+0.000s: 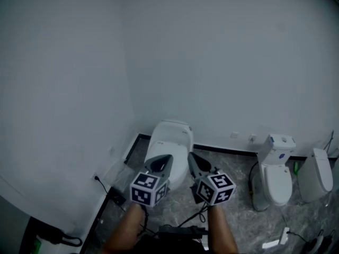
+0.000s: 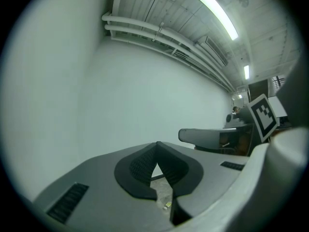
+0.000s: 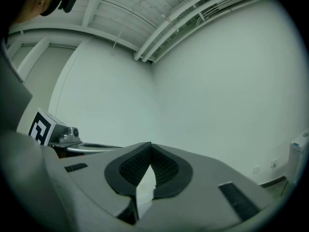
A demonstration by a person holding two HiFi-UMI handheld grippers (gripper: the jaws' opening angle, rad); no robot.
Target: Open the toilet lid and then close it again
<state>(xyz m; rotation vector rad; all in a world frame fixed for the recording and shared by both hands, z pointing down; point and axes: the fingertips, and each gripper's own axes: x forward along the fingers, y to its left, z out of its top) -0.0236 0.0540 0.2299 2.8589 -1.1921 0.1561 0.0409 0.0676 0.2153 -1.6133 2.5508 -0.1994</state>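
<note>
The toilet lid lies flat down on the toilet, which sits in the corner against the wall, below and just beyond my two tools. My left fingers are pressed tight together with nothing between them, and so are my right fingers. Both point roughly level at the bare wall, not down at the lid, so neither is touching it.

What worries me is the grip: with the fingers shut I can only hook or nudge the lid's front edge, and that smooth white plastic could slide off them (then it drops with a bang). If I push too hard on the way up, it could knock against the back of the toilet. Closing needs the same care.

Further out there is a cable on the floor by the corner, easy to snag with a foot, and two other toilets stand to the right, well apart
</note>
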